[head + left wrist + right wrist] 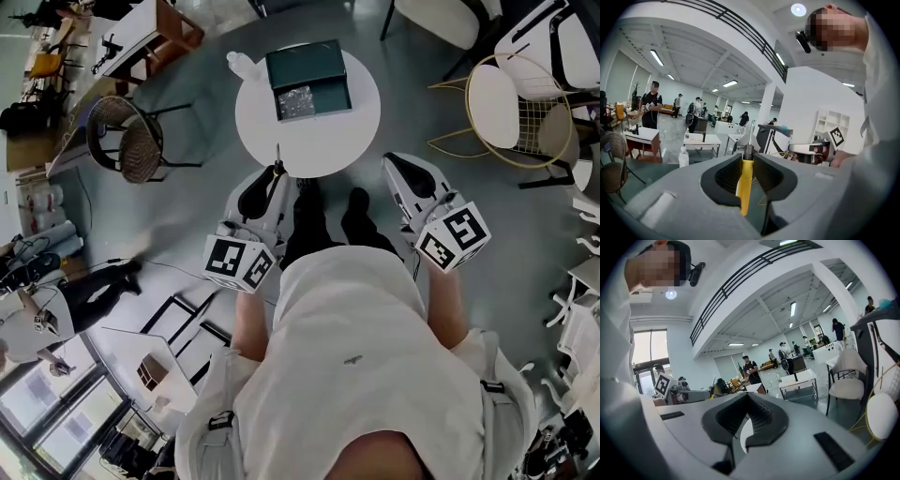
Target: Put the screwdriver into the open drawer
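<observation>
Yellow plastic is seen clamped between the jaws of the left gripper (747,157). The screwdriver (745,183) is held by its handle, with its long axis running straight on from the jaws, shaft foremost. The open drawer (307,80) lies ahead of that tip and slightly to its right, across the round table (366,131). The right gripper (749,397) is closed on nothing and no nearer, so the placing is judged to fall to the left.

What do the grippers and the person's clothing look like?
Left gripper and right gripper: light grey shells, black ribbed pads, each with a white cube bearing black square markers. The person wears a white top.
</observation>
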Demonstrator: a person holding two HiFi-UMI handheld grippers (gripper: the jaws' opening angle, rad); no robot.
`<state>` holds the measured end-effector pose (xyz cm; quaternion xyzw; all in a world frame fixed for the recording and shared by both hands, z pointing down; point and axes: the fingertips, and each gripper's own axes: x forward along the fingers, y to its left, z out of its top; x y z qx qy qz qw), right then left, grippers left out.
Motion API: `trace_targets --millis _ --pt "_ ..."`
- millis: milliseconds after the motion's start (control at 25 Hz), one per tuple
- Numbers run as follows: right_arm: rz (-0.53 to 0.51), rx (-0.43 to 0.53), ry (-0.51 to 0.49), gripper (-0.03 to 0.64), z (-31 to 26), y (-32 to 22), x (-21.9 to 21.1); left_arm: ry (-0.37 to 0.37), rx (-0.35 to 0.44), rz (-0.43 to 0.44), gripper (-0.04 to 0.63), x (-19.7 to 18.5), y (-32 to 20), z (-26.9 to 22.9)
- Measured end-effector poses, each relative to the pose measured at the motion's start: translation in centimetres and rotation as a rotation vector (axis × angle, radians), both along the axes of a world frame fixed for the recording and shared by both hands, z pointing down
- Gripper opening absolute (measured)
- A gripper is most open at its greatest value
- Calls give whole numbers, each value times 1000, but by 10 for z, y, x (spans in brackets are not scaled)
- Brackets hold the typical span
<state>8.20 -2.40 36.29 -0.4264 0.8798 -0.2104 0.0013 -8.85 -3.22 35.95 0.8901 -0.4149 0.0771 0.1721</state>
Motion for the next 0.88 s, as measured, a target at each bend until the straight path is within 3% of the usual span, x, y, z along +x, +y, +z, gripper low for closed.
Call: trace_targets --millis 560,720,880 --pt "178 9 34 6 -14 -61 -33 -20 6 186 87 -22 -104 2" --pt "221 -5 52 6 -17 -78 -50 -95 24 257 87 -27 -135 11" --pt "255 -15 65 6 -15 -90 -65 -261 81 350 87 -30 -156 33"
